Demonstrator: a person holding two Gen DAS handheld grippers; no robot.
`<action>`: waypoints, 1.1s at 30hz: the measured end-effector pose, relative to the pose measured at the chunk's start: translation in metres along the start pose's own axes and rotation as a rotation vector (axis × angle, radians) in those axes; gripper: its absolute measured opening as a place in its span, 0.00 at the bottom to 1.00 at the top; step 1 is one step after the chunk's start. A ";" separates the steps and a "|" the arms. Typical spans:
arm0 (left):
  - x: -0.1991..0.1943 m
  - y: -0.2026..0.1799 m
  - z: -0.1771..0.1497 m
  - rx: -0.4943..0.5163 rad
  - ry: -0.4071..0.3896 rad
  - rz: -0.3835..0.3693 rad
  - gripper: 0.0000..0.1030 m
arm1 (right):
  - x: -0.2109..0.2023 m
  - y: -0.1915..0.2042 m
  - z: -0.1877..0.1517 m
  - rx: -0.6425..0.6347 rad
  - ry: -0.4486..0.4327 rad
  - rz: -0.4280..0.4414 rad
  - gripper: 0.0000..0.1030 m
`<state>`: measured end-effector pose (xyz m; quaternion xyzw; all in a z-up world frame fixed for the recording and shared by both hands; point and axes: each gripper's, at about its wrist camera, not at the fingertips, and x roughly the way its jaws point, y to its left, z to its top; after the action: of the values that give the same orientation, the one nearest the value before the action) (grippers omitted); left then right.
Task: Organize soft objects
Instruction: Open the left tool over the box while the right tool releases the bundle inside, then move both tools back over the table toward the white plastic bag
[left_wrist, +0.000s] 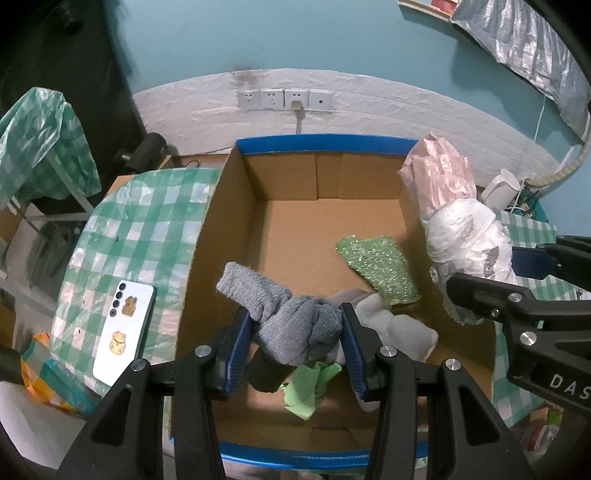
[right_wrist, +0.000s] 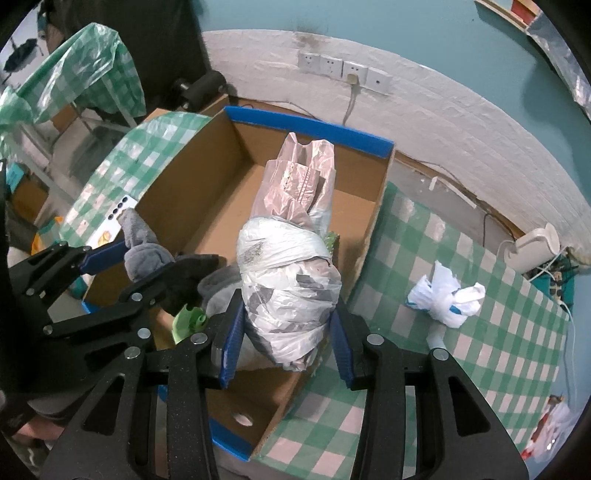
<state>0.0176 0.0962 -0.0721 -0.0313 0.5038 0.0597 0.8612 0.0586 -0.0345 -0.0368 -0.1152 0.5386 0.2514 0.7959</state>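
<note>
The cardboard box (left_wrist: 229, 229) with blue-taped rims serves as the landmark, sitting on a green checked tablecloth (left_wrist: 140, 229). The left gripper (left_wrist: 297, 334) is clamped on a knotted grey sock (left_wrist: 291, 325) held above the box's near half; the sock's long axis runs from the knot between the blue pads up and to the left, its loose end pointing toward the box's left wall. On the box floor lie a sparkly green cloth (left_wrist: 376, 269) near the right wall, a pale white cloth (left_wrist: 399, 332) just beside it, and a light green cloth (left_wrist: 310, 384) under the sock. The right gripper (right_wrist: 286, 332) is closed on a bundle of plastic bags (right_wrist: 288, 280), white at the held end and pink at the far end; its long axis points away from the gripper toward the box's far wall, over the box's right side. A white knotted bag (right_wrist: 447, 295) lies on the tablecloth well outside the box's right wall. A white phone (left_wrist: 123, 328) lies face down outside the box's left wall.
</note>
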 end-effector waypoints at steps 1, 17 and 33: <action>0.001 0.001 0.000 -0.005 0.002 0.005 0.47 | 0.002 0.000 0.000 0.004 0.002 -0.001 0.43; 0.001 0.002 0.002 -0.008 -0.010 0.041 0.69 | -0.005 -0.016 0.002 0.073 -0.035 -0.022 0.63; -0.007 -0.029 0.008 0.044 -0.035 0.002 0.76 | -0.022 -0.063 -0.020 0.144 -0.056 -0.070 0.64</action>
<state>0.0253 0.0678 -0.0622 -0.0107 0.4899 0.0498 0.8703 0.0696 -0.1032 -0.0296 -0.0695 0.5285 0.1871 0.8251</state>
